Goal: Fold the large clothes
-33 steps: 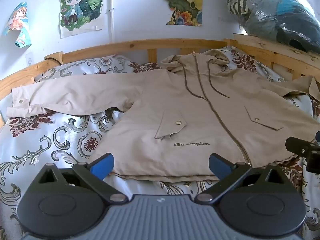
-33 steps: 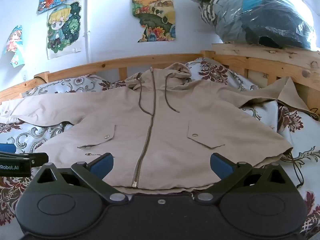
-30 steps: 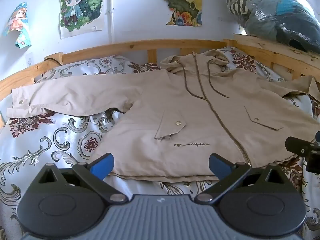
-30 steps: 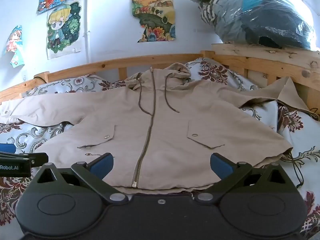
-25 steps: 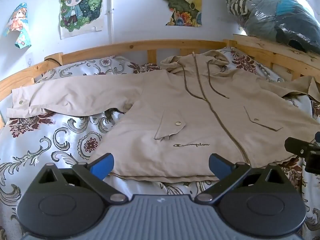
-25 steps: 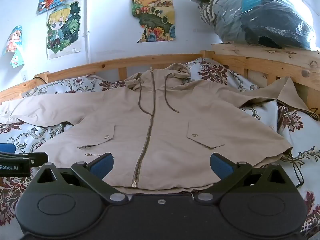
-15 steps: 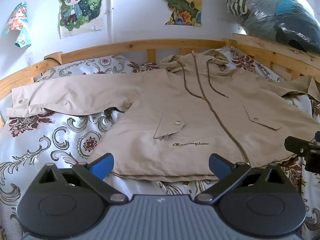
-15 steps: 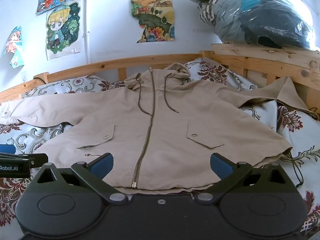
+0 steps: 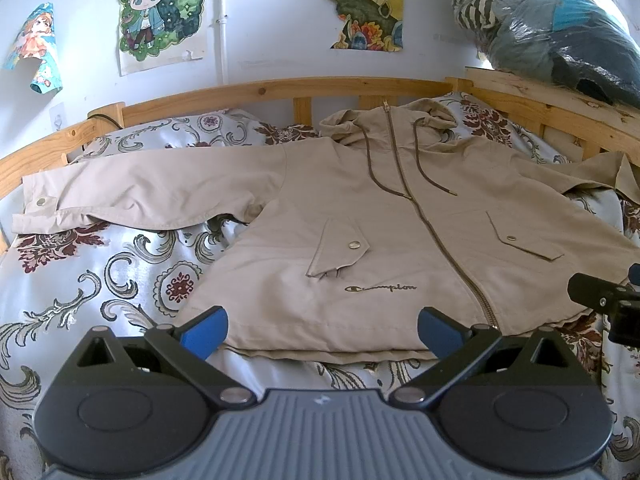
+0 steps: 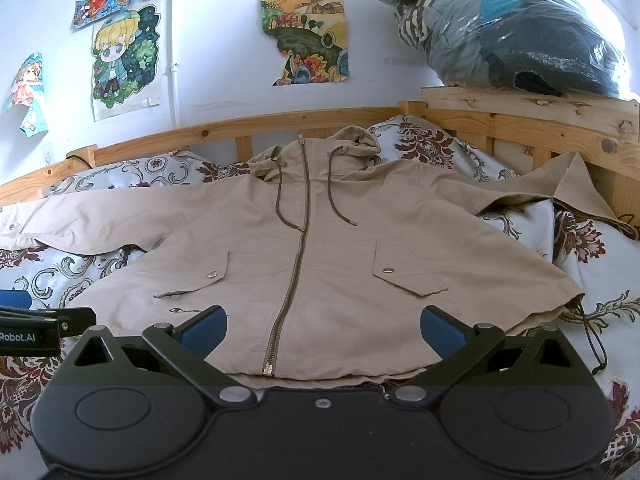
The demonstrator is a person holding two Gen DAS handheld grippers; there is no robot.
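Note:
A large beige hooded jacket lies flat and face up on the bed, zipped, with sleeves spread left and right; it also shows in the right wrist view. Its hood rests at the headboard and its hem faces me. My left gripper is open and empty, just above the hem, left of the zipper. My right gripper is open and empty, over the hem at the zipper's end. Each gripper shows at the edge of the other's view.
The bed has a floral cover and a wooden rail along the back and right. A plastic bag of clothes sits on the right rail. Posters hang on the white wall. The right sleeve cuff leans on the rail.
Both views have shifted very slightly. The jacket lies as before and both grippers stay open.

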